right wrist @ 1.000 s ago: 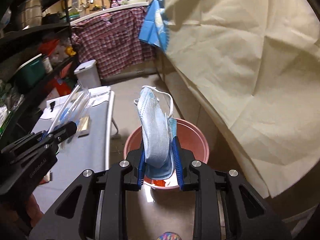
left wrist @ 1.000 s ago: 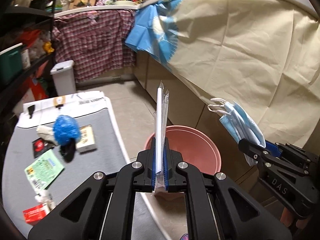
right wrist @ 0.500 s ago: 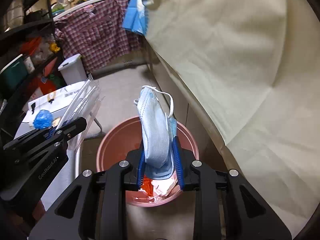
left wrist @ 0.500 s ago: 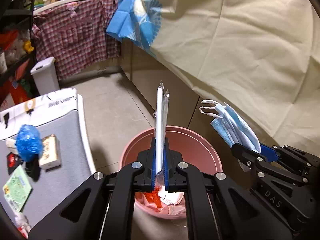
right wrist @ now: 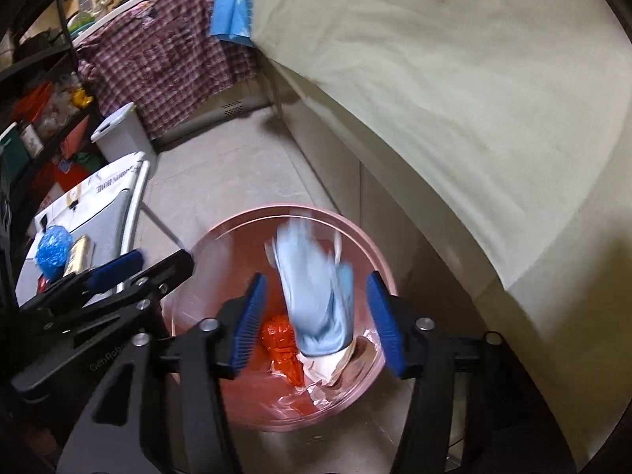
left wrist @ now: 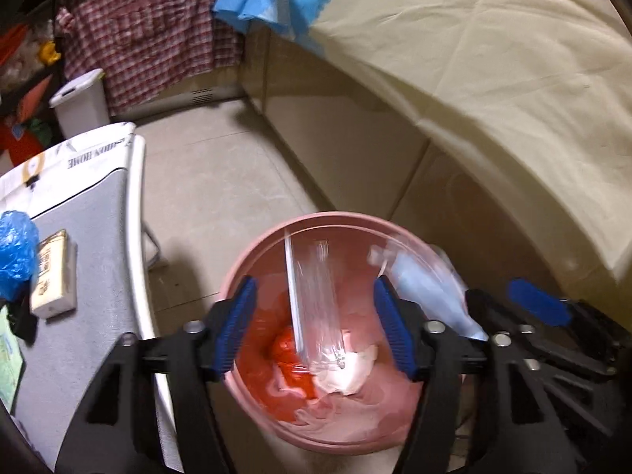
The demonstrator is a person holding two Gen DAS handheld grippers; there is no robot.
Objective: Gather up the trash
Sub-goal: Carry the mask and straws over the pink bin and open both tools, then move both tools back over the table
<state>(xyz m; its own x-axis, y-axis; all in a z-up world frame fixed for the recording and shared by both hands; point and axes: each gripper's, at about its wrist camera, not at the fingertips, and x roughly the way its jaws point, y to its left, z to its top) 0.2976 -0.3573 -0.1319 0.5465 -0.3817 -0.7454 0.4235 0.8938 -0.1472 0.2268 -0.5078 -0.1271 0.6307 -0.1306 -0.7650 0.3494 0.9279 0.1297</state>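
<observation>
Both grippers hang over a pink bucket (left wrist: 316,218) (right wrist: 272,210) that holds red and white scraps. My left gripper (left wrist: 316,326) is opening. A white straw in a clear wrapper (left wrist: 312,300) hangs loose and blurred between its blue pads, touching neither. My right gripper (right wrist: 317,324) is opening too. A light blue face mask (right wrist: 316,296) drops free between its pads over the bucket. In the left wrist view the mask (left wrist: 430,296) and the right gripper (left wrist: 533,314) show at the bucket's right rim. In the right wrist view the left gripper (right wrist: 118,272) sits at the left.
A grey-topped table (left wrist: 91,237) stands left of the bucket with a blue crumpled bag (left wrist: 15,252) and a small box (left wrist: 53,280). A white lidded bin (left wrist: 81,102) stands behind it. A beige cloth (left wrist: 493,79) drapes the counter on the right. Dark shelves line the far left.
Both grippers dropped toward the bucket and now look into it. Both went from shut to open: the left let go of the straw wrapper, the right let go of the mask.
</observation>
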